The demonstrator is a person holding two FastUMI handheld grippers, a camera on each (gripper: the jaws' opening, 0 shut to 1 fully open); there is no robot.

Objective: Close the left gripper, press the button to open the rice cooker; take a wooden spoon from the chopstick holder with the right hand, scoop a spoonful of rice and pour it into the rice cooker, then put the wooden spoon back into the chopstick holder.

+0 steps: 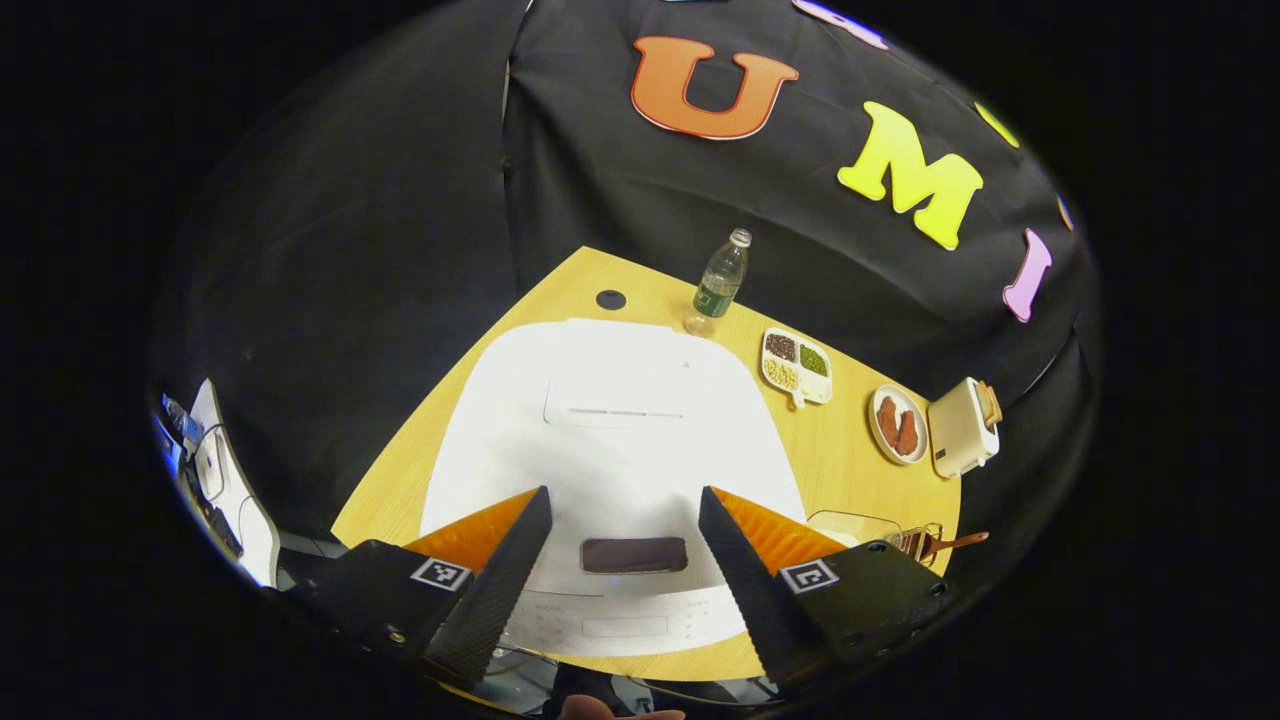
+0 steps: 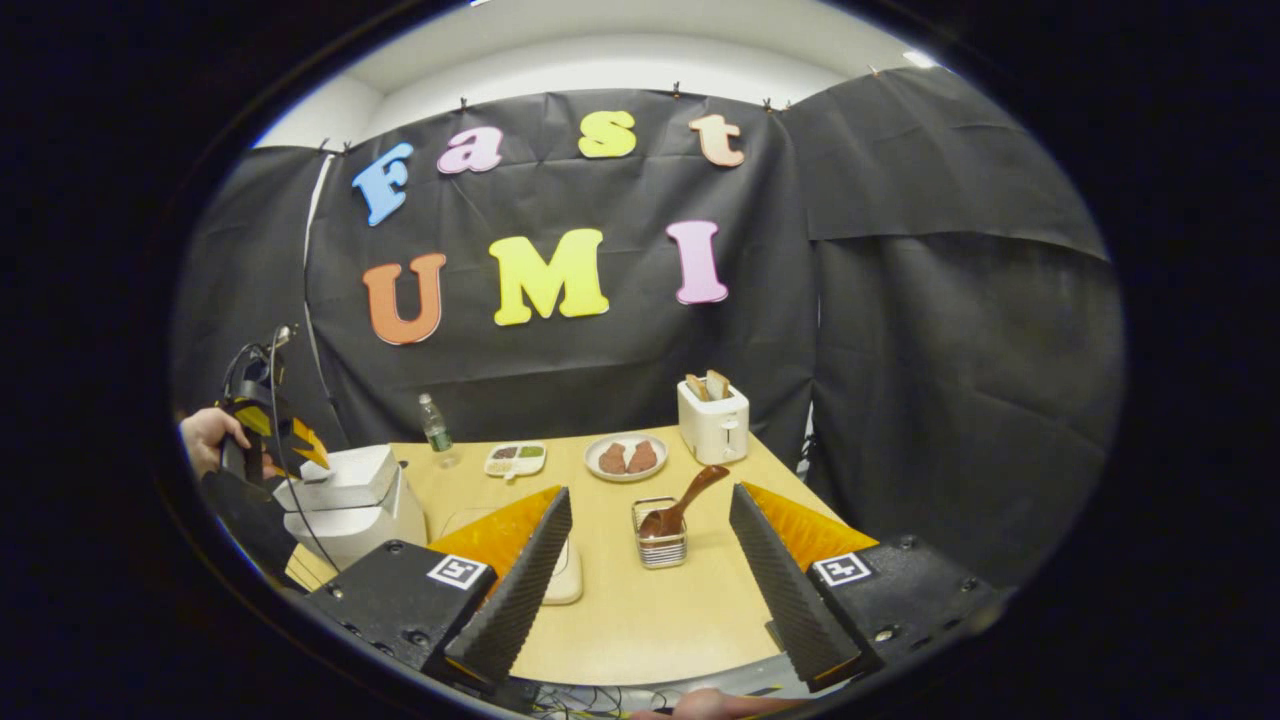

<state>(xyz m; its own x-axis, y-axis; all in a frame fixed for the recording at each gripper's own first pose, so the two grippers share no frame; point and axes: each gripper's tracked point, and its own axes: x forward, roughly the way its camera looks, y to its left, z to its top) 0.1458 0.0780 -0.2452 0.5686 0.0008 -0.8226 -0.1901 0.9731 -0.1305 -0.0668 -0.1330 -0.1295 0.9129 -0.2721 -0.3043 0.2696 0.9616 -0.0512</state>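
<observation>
My left gripper (image 1: 625, 570) hangs above the white rice cooker (image 1: 615, 440), fingers spread wide apart and gripping nothing. The cooker lid is down. The dark release button (image 1: 634, 554) sits at the front edge of the lid, directly between my two fingers in the left gripper view, with the control panel (image 1: 625, 625) just below it. In the right gripper view, the left gripper (image 2: 268, 425) is over the cooker (image 2: 350, 500) at the table's left end, held by my hand (image 2: 208, 435).

My right gripper (image 2: 640, 590) is also wide open and empty, poised over the near part of the wooden table (image 2: 640, 620). Straight ahead between its fingers stands the wire chopstick holder (image 2: 660, 540), with the wooden spoon (image 2: 685, 500) resting in it, handle tilted up and to the right.

Along the back of the table, from left to right: a water bottle (image 2: 436, 428), a divided dish of grains (image 2: 515, 459), a plate with two brown pieces (image 2: 626, 458), and a white toaster (image 2: 713, 420) with bread in its slots. A pale shallow container (image 2: 565, 580) lies partly hidden behind the right gripper's left finger; its contents I cannot tell.
</observation>
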